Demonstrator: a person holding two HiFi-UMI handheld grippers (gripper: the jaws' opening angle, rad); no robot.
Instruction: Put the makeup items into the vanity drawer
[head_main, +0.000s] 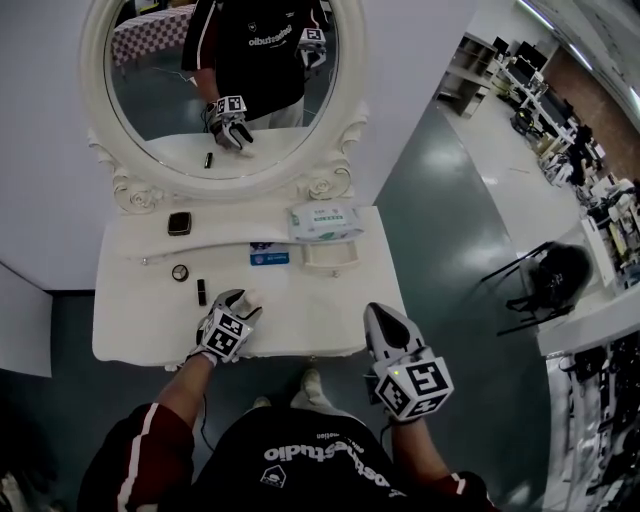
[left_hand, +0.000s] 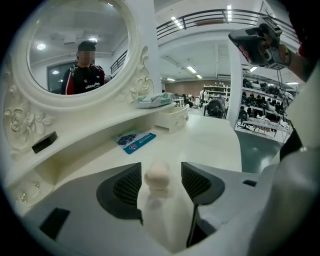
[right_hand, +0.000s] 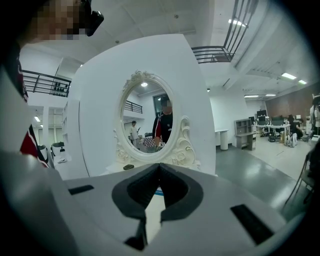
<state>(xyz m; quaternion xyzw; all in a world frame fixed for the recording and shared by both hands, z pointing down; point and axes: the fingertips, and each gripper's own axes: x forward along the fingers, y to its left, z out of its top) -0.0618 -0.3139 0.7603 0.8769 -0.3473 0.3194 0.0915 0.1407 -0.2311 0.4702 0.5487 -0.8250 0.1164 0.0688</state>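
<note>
**Left tongs** (left_hand: 160, 187): pinching the cream sponge (left_hand: 158, 175) by its wider lower body. The sponge's round head stands free between the pad tips, with a gap on each side. In the head view these tongs (head_main: 243, 301) sit over the surface (head_main: 300, 310) near its front edge, left of centre, and the sponge (head_main: 253, 296) points toward the back edge.

**Right tongs** (right_hand: 160, 170): pressed together at the tips, with nothing between them. In the head view they (head_main: 379, 312) are at the front right corner of the surface, well apart from the left tongs, and aim toward the mirror (head_main: 225, 80).

**Items on the surface:**
- A black lipstick (head_main: 201, 292) lies just left of the left tongs.
- A round compact (head_main: 180, 272) lies behind the lipstick, toward the left edge.
- A blue packet (head_main: 269, 256) lies flat near the centre.
- A small drawer (head_main: 330, 255) stands to the right of the packet.

**Items on the raised shelf along the back edge:**
- A square dark compact (head_main: 179, 223) lies at the left.
- A wipes pack (head_main: 325, 222) lies at the right, behind the drawer.
</note>
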